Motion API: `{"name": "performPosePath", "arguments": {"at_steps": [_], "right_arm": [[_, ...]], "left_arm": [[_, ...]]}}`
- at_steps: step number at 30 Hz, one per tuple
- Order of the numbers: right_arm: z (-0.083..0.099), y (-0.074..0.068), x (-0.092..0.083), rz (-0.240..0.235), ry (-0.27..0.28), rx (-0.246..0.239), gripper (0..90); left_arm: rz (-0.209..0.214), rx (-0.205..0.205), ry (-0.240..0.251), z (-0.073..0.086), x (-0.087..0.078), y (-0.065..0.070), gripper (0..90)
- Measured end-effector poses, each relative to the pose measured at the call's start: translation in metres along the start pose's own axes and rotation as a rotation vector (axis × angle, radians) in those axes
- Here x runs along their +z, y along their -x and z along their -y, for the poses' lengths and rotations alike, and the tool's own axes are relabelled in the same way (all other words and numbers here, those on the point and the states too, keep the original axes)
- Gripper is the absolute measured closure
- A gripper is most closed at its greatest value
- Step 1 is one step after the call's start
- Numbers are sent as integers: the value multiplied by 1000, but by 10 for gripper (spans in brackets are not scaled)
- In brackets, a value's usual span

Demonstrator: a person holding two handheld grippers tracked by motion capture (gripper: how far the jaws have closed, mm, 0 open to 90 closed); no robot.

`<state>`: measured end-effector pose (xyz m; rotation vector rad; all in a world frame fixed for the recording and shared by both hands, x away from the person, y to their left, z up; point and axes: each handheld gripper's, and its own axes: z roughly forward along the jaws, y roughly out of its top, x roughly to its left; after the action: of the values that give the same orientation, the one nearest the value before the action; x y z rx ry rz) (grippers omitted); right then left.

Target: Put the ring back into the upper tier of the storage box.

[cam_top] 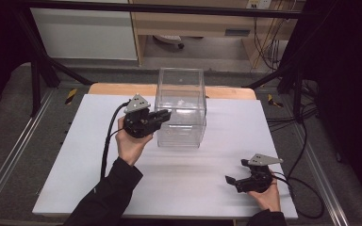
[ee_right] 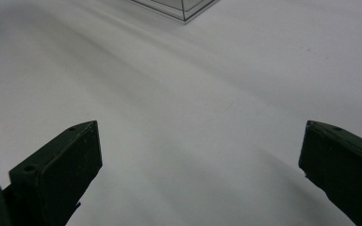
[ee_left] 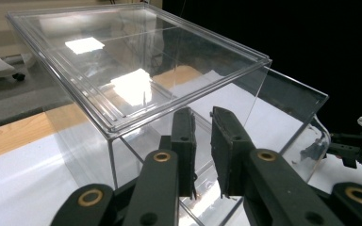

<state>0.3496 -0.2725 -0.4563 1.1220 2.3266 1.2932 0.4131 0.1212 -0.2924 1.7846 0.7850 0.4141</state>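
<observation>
The clear plastic box (cam_top: 180,107) stood upright on the white table (cam_top: 75,155), toward the far edge and near the middle of its width, with its flat clear lid (ee_left: 122,61) seated on top. The box appeared empty.

The left tool (cam_top: 162,116) was held level at the box's left side, its tips at the left wall just below the lid. In the left gripper view, the two black jaws stood nearly together, with a narrow gap between the pads, and the near corner edge of the box rose just in front of them. No part of the box could be confirmed between the pads, so whether the wall was pinched cannot be told. The person's left hand (cam_top: 131,143) supported the tool from beneath.

The right tool (cam_top: 231,180) rested low over the table near the front right corner, well apart from the box. Its jaws stood wide apart with nothing between them; in the right gripper view, bare table surface lay between the pads and one bottom corner of the box (ee_right: 184,10) showed at the top edge.
</observation>
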Motion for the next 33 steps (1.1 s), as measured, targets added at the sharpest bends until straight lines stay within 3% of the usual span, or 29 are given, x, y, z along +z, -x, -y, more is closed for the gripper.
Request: {"name": "performPosePath", "arguments": {"at_steps": [6, 15, 21, 33], "right_arm": [[0, 0, 0, -1, -1, 0, 4], [0, 0, 0, -1, 0, -1, 4], [0, 0, 0, 1, -1, 1, 4], [0, 0, 0, 2, 0, 2, 4]], "left_arm": [[-5, 12, 25, -2, -11, 0, 673], [-3, 12, 22, 3, -28, -9, 486], [-3, 21, 12, 14, -39, -17, 363], [-7, 41, -53, 44, -50, -29, 229]]}}
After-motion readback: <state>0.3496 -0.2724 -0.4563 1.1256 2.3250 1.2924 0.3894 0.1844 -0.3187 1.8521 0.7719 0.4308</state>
